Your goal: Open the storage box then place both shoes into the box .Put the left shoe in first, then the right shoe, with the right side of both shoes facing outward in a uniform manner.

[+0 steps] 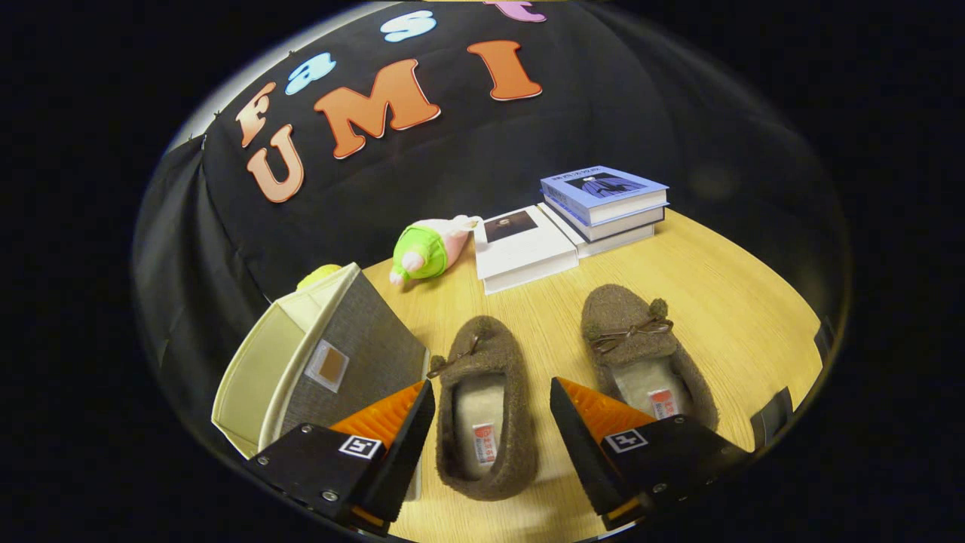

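Gripper spread wide, holding nothing, fingers straddling left shoe on desk. Right shoe at 2 o'clock, box at 9.

No label on the slippers, books or box is legible.

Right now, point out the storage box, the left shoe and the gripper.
storage box (pixel 354 354): gripper view, grey fabric side wall.
left shoe (pixel 482 407): gripper view, pale insole, between the open fingers.
gripper (pixel 491 400): gripper view, midway between its fingertips, above that shoe.
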Motion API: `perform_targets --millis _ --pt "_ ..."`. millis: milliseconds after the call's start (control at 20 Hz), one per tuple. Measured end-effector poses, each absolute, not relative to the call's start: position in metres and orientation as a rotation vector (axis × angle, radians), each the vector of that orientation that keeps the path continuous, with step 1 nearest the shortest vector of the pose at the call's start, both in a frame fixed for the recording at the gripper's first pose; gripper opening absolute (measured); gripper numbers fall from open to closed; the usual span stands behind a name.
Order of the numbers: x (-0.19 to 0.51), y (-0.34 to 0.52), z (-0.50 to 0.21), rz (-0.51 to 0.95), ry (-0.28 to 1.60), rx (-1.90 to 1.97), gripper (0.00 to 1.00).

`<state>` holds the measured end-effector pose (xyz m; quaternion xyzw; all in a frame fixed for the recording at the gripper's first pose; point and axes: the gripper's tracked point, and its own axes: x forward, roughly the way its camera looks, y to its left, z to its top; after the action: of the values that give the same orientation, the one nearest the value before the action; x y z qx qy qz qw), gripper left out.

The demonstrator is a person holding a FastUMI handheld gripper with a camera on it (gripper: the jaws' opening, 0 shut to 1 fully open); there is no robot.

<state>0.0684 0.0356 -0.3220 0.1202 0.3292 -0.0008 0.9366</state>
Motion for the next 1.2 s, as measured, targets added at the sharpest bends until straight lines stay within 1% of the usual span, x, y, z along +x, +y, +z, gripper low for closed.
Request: perform_targets --millis 50,100,250,300,350,400,450,550,650,700,800,900,1050,1200 --pt "0.07 0.036 -0.328 -0.004 0.688 0.237 0.9" --pt "0.07 0.037 -0.335 -0.003 0.707 0.23 0.85" --pt "0.07 0.04 -0.353 0.0 0.765 0.209 0.78" --pt "0.071 0.038 -0.358 -0.009 0.776 0.206 0.74" --pt "0.074 0.035 -0.362 -0.02 0.784 0.207 0.72" --pt "0.074 0.034 -0.366 -0.031 0.795 0.212 0.67" --pt "0.075 0.035 -0.37 -0.037 0.803 0.217 0.65" --pt "0.077 0.033 -0.379 -0.045 0.823 0.23 0.55" --pt "0.075 0.037 -0.382 -0.039 0.834 0.262 0.43" --pt "0.076 0.034 -0.38 -0.048 0.824 0.27 0.31" --pt "0.083 0.029 -0.376 -0.082 0.796 0.291 0.16" --pt "0.079 0.025 -0.373 -0.099 0.787 0.318 0.05" --pt "0.08 0.024 -0.361 -0.111 0.769 0.314 0.05" --pt "0.085 0.033 -0.338 -0.089 0.736 0.347 0.05"
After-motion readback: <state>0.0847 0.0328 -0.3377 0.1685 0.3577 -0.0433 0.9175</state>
